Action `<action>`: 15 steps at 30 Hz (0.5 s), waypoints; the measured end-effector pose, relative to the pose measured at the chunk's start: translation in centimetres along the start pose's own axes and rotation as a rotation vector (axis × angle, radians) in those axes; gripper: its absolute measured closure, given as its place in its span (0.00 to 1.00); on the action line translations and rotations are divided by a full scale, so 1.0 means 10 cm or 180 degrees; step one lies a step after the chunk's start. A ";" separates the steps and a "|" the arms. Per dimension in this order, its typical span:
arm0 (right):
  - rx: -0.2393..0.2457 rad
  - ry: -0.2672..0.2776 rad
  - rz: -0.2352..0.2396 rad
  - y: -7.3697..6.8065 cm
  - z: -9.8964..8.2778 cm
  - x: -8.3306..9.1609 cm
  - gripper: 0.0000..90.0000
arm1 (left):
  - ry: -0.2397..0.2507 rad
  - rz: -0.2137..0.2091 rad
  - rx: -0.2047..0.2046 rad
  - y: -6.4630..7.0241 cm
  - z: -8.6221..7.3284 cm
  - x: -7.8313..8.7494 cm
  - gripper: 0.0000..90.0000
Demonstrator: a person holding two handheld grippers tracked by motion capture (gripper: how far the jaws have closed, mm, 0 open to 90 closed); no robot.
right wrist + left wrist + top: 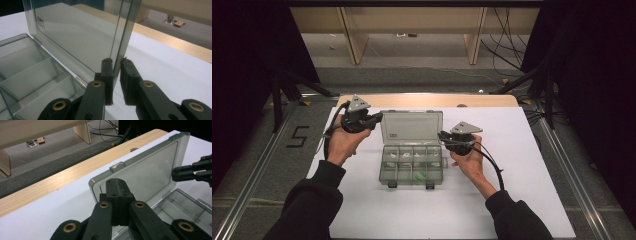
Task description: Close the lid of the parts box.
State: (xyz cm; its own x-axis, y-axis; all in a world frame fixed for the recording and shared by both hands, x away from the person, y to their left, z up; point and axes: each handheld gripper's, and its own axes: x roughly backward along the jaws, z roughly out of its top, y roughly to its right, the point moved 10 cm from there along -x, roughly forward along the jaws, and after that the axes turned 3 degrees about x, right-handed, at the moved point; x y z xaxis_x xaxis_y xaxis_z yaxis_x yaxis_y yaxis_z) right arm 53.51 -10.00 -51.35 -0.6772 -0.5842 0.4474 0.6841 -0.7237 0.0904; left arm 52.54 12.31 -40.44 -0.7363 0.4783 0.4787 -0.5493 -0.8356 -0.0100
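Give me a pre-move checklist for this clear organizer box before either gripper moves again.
1. Lid raised, standing open behind the tray: ok.
2. Right gripper clamped on the lid's side edge: ok, the edge sits between its pads.
3. Left gripper free of the lid: ok, jaws shut on nothing, near the lid's corner.
4. Tray flat on the white sheet: ok.
5. Compartment contents settled, small white pieces and a green one: ok.
6. Lid stays up without support: cannot tell.

High view overhead, facing forward-down; tool views close, both sharing box lid [150, 170].
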 end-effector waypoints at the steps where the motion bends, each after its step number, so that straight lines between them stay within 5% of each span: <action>1: 0.0002 0.0004 -0.0003 0.00 0.00 0.00 0.91 | -0.0005 0.0019 -0.0006 -0.01 0.02 -0.01 1.00; 15: 0.0010 0.0012 -0.0003 0.00 0.00 -0.01 0.91 | -0.0086 0.0133 -0.0022 -0.13 0.23 -0.19 1.00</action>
State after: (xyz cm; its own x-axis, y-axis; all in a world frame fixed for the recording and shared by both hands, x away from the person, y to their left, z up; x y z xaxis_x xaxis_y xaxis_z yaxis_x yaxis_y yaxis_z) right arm 53.56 -9.95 -51.35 -0.6789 -0.5849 0.4439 0.6843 -0.7231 0.0938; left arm 55.56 11.89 -39.26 -0.7478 0.4354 0.5012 -0.5210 -0.8528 -0.0365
